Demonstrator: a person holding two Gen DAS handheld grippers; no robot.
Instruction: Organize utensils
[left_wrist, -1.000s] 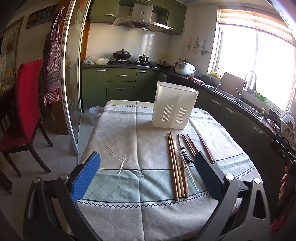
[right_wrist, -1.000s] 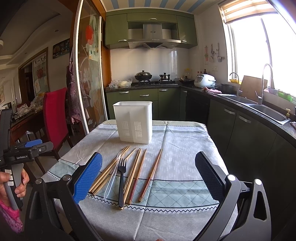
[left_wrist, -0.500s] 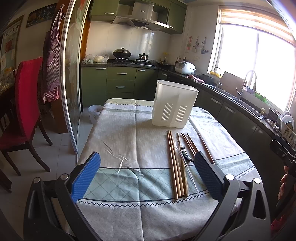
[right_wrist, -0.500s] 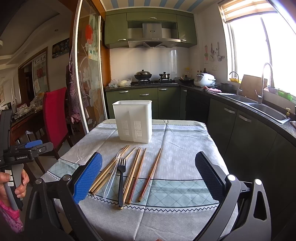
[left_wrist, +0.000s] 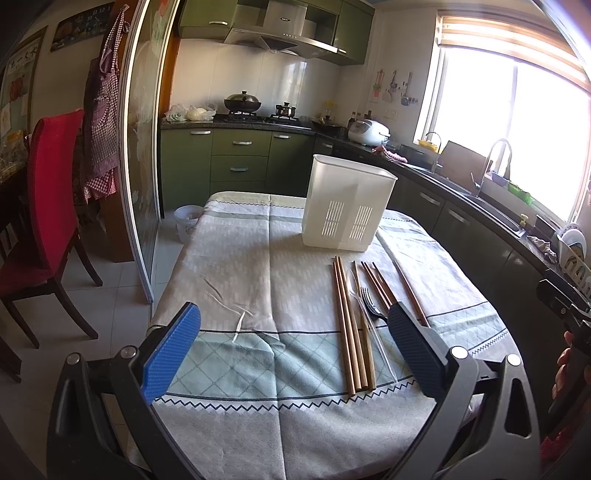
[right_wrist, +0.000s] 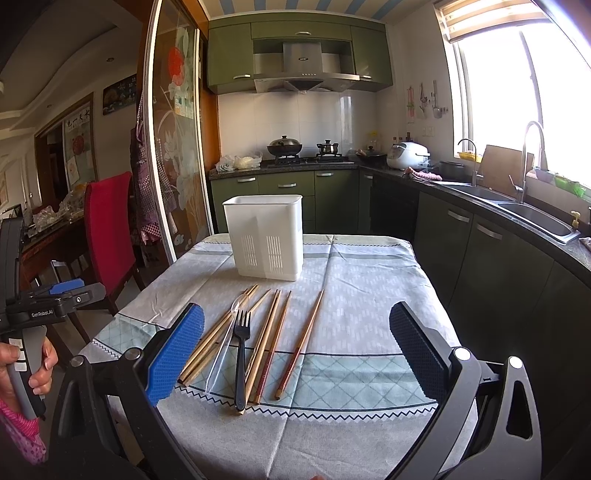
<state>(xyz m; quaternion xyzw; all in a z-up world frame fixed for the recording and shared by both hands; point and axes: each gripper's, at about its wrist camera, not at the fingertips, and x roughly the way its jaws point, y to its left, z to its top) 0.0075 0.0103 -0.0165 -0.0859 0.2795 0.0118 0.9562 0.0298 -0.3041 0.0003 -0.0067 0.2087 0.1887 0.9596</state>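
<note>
Chopsticks (right_wrist: 264, 338), a black fork (right_wrist: 241, 354) and a clear spoon (right_wrist: 225, 339) lie side by side near the front edge of the tablecloth (right_wrist: 362, 280), handles toward that edge. White holder (right_wrist: 265, 236) stands upright just behind them, nearer the far edge. Left gripper (left_wrist: 291, 349) and right gripper (right_wrist: 293, 349) both hover over the front edge, jaws spread wide and grasping nothing
</note>
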